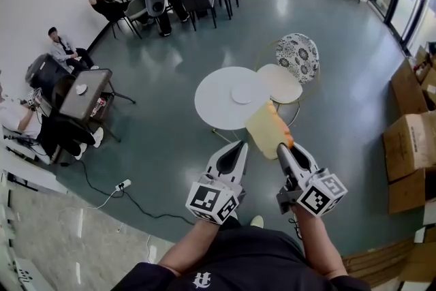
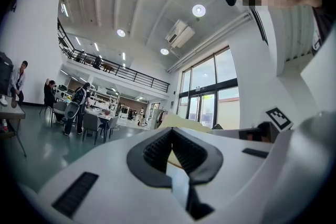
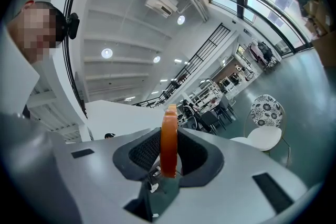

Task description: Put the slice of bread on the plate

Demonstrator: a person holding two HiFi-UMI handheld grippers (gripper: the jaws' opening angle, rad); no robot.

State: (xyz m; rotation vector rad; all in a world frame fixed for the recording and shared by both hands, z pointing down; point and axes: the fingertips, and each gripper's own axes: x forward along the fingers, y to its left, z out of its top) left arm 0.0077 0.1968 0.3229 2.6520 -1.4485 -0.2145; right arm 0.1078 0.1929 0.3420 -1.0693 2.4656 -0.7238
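A pale slice of bread [image 1: 266,127] with an orange crust stands on edge between the jaws of my right gripper [image 1: 281,145], which is shut on it. In the right gripper view the crust [image 3: 169,123] rises upright between the dark pads of that gripper [image 3: 169,140]. The slice hangs over the near right rim of a round white table [image 1: 214,105]. A small white plate [image 1: 242,93] lies on that table, farther away than the slice. My left gripper [image 1: 240,145] is beside it to the left, its tips together and holding nothing; in its own view this gripper [image 2: 170,132] shows the bread [image 2: 181,122] beyond.
A chair with a patterned back [image 1: 298,56] and a white seat stands against the table's far right. Cardboard boxes [image 1: 409,140] line the right side. A power strip and cable [image 1: 122,184] lie on the floor at left. Seated people and a black stand [image 1: 82,93] are farther left.
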